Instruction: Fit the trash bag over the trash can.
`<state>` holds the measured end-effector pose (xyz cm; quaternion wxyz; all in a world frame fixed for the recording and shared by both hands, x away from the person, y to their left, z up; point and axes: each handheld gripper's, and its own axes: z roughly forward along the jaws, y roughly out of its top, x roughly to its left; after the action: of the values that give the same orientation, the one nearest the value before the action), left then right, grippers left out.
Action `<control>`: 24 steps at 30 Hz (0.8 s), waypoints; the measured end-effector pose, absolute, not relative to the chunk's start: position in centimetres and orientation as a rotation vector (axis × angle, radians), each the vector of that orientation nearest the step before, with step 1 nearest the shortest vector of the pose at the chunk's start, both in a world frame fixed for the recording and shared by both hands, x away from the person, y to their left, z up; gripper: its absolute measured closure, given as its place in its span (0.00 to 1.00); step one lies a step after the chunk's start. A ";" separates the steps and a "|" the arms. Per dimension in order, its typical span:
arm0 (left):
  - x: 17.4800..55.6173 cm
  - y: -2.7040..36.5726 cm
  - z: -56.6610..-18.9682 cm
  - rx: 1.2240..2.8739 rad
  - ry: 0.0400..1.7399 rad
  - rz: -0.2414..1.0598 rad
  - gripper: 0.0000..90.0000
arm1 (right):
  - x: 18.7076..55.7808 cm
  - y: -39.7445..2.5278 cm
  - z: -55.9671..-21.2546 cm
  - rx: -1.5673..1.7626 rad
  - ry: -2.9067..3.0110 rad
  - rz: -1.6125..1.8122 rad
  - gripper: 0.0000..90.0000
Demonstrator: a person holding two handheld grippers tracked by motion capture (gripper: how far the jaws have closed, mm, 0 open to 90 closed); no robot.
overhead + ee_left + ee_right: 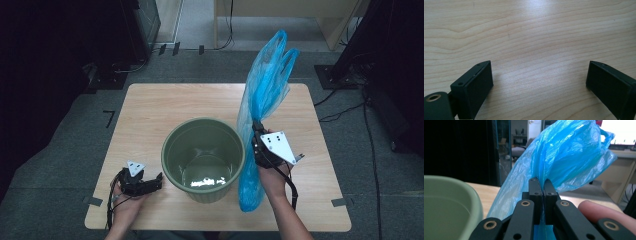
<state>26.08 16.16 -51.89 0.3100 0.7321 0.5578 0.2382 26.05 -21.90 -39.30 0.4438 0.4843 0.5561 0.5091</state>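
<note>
Setting: dim room w/ grey floor, cables lying around; light wooden table (150, 107) sitting in the middle, desk legs showing at the back.
Bin: green plastic bin (203, 158) standing upright at table centre, looking empty inside, rim also showing at the left of the right gripper view (451, 195).
Bag: thin blue plastic bag (262, 100) being held up just right of the bin, handles pointing up, bottom end hanging down near the table edge.
Right gripper (257, 131): jaws pressed together on the bag's film about mid-length, plastic bunching out above them (564, 157).
Left gripper (159, 178): lying low by the bin's left side, jaws standing wide apart w/ nothing between them, just bare wood (539, 50).
Handling guess: bag's super light, floppy, slippery, prob tears if yanked. One pinch isn't opening it.
Where to grab: imo left one should be taking one layer at the mouth near the handles, so both can be spreading it over the bin rim.
Risk: film slipping out or both layers getting pinched together.
</note>
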 end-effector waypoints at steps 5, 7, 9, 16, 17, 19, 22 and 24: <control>26.1 16.2 -51.9 1.934 1.474 0.629 0.07 | 25.9 -21.4 -38.0 1.158 1.356 1.268 1.00; 26.1 16.2 -51.9 1.933 1.473 0.630 0.07 | 25.9 -21.2 -37.4 1.139 1.347 1.271 1.00; 26.1 16.2 -51.9 1.933 1.473 0.630 0.07 | 25.9 -21.0 -36.6 1.113 1.334 1.278 1.00; 26.1 16.2 -51.9 1.933 1.473 0.630 0.07 | 26.0 -20.4 -34.2 1.049 1.302 1.286 1.00; 26.1 16.2 -51.9 1.933 1.473 0.629 0.07 | 26.0 -20.4 -33.9 1.042 1.299 1.287 1.00; 26.1 16.2 -51.9 1.933 1.474 0.630 0.07 | 26.2 -20.3 -33.3 1.034 1.294 1.289 1.00; 26.1 16.2 -51.9 1.933 1.473 0.630 0.07 | 26.4 -20.2 -32.4 1.022 1.281 1.293 1.00; 26.1 16.2 -51.9 1.933 1.473 0.629 0.07 | 26.4 -20.2 -31.8 1.018 1.273 1.295 1.00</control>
<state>26.08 16.16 -51.90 0.3102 0.7320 0.5579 0.2383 26.45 -20.23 -31.83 0.5054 0.4219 0.5277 0.5367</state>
